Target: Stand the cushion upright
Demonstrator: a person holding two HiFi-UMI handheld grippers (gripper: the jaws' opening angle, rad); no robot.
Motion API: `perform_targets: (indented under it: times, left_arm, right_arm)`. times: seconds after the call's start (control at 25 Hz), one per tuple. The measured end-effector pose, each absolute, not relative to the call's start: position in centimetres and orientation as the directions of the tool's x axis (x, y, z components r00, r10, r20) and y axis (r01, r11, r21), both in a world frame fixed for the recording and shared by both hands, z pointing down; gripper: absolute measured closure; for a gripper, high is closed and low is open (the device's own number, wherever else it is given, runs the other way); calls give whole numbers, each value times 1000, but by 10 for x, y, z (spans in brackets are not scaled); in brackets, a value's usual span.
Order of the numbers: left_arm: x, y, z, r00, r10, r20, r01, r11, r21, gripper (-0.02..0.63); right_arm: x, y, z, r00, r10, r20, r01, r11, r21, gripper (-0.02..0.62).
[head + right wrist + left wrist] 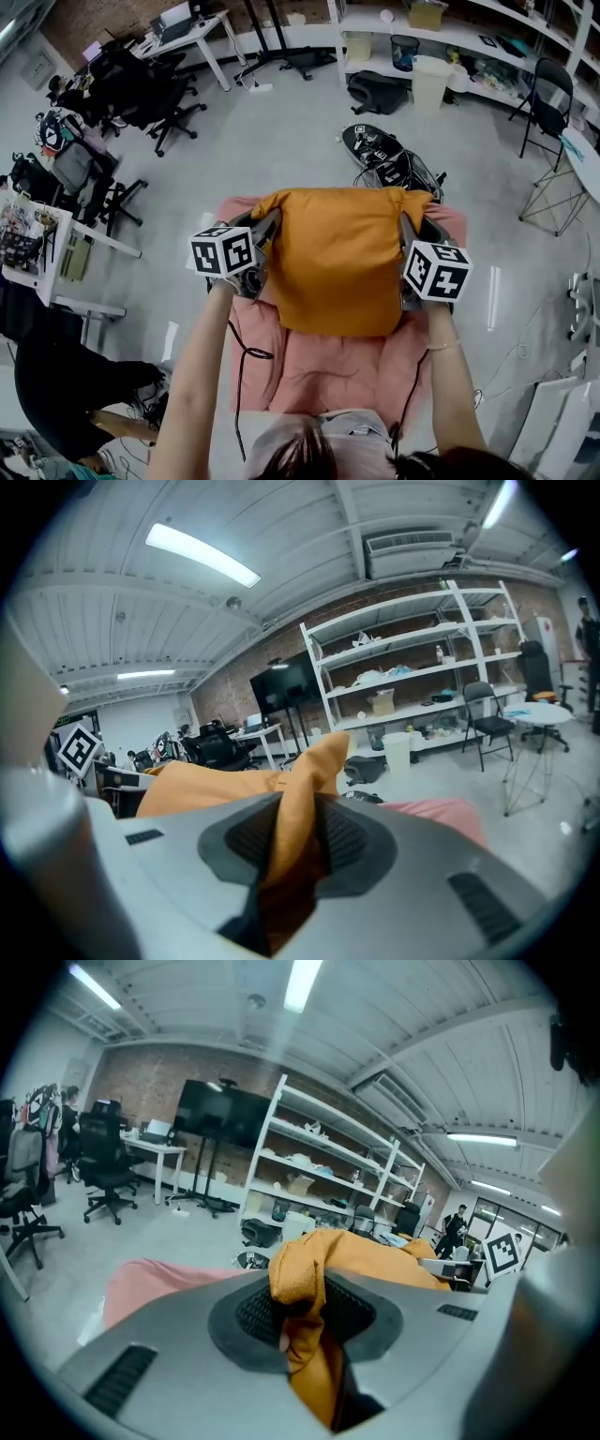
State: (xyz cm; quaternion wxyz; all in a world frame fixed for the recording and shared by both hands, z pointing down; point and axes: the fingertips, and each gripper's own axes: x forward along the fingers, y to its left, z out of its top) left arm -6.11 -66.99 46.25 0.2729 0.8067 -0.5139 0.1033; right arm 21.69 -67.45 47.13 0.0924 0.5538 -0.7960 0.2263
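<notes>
An orange cushion [337, 258] stands lifted over a pink padded seat [319, 375], its top edge at the far side. My left gripper [267, 225] is shut on its upper left corner, and my right gripper [410, 225] is shut on the upper right corner. In the left gripper view, a fold of the orange cushion [375, 1255] is pinched between the black pads of the left gripper [298, 1307]. The right gripper view shows the same: orange cushion [216, 785] fabric is squeezed between the pads of the right gripper [291, 841]. The cushion's lower edge hides part of the seat.
Black gear with cables [384, 155] lies on the floor just beyond the seat. A black bag [378, 91], a white bin [431, 80] and shelves stand at the back. Office chairs [159, 103] crowd the left, and a folding chair [544, 108] is at the right. A person [56, 384] sits at lower left.
</notes>
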Motion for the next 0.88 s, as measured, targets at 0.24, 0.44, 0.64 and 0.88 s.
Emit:
perform_targets:
  times: [0.24,0.44,0.64,0.88]
  left_arm:
    - [-66,-657,455,469,-787,401,-867,-323,381,515]
    - [-78,-647,449,440,-804,400,-880,-297,372,484]
    - [-91,-638,444,401,-827,394,-895,-261,362,448]
    - [-105,-624,440,384,-838,387,-899,-244,364,442]
  right_arm:
    - [219,-666,464,-386,-840,381,-917,305,-258,454]
    - [216,-661,454,-392,-845,365,-918,328,-224,411]
    - [215,-658,448,-402,-837,372,-914,344,-216,367]
    - [213,-651,446,-402,-833,380,-914,342,-216,334]
